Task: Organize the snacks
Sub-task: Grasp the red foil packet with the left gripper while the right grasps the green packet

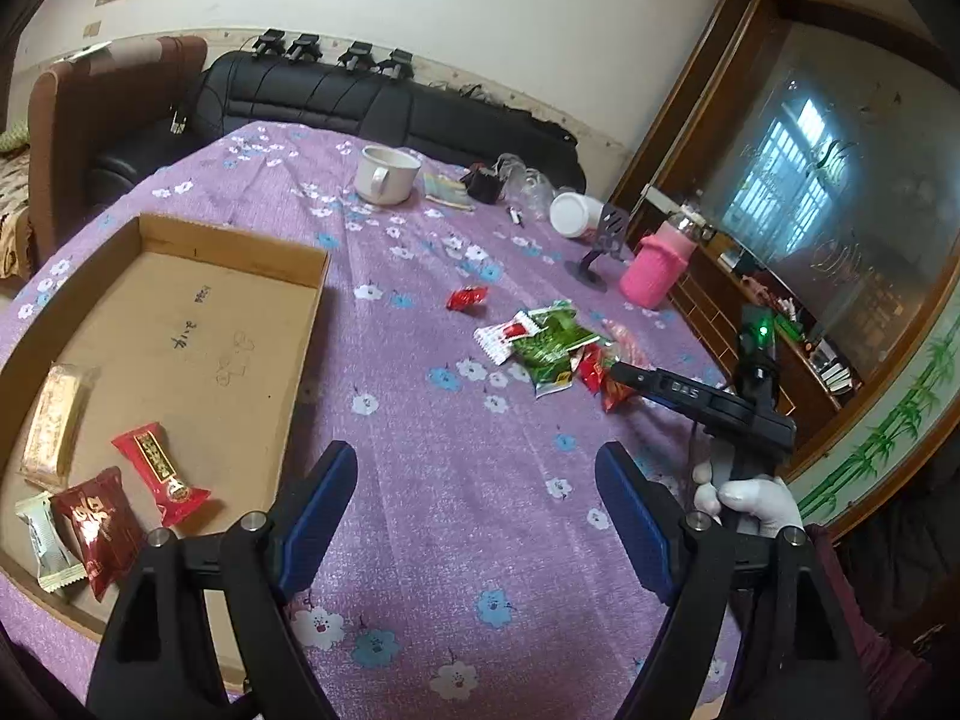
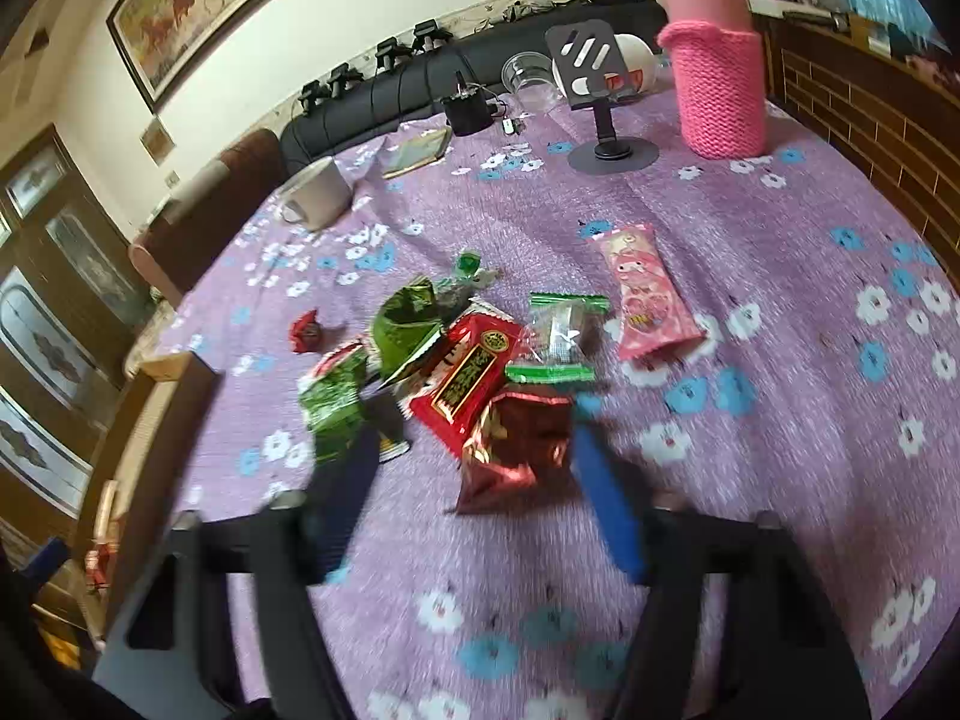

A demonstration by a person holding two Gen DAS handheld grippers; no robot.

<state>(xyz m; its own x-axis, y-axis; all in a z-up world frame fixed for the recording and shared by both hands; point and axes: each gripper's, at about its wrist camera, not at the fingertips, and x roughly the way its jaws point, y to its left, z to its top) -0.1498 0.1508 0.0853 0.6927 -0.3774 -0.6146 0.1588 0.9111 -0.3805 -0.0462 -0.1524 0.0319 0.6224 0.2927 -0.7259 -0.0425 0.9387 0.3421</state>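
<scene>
A shallow cardboard box (image 1: pixel 234 240) lies on the purple flowered cloth at the left and holds several wrapped snacks, among them a red packet (image 1: pixel 159 471). My left gripper (image 1: pixel 474 468) is open and empty, just right of the box. A pile of loose snacks (image 1: pixel 552 348) lies further right. In the right wrist view my right gripper (image 2: pixel 474 444) is open with its jaws on either side of a dark red foil packet (image 2: pixel 516 444) at the near edge of that pile. A bright red packet (image 2: pixel 465 375), green packets (image 2: pixel 336 402) and a pink packet (image 2: pixel 645 294) lie around it.
A white mug (image 1: pixel 384 174), a phone stand (image 1: pixel 606 240), a white jar (image 1: pixel 576 213) and a pink knit-covered bottle (image 1: pixel 657 267) stand at the table's far side. A lone small red candy (image 1: pixel 465 298) lies mid-table. A black sofa (image 1: pixel 360 96) is behind the table.
</scene>
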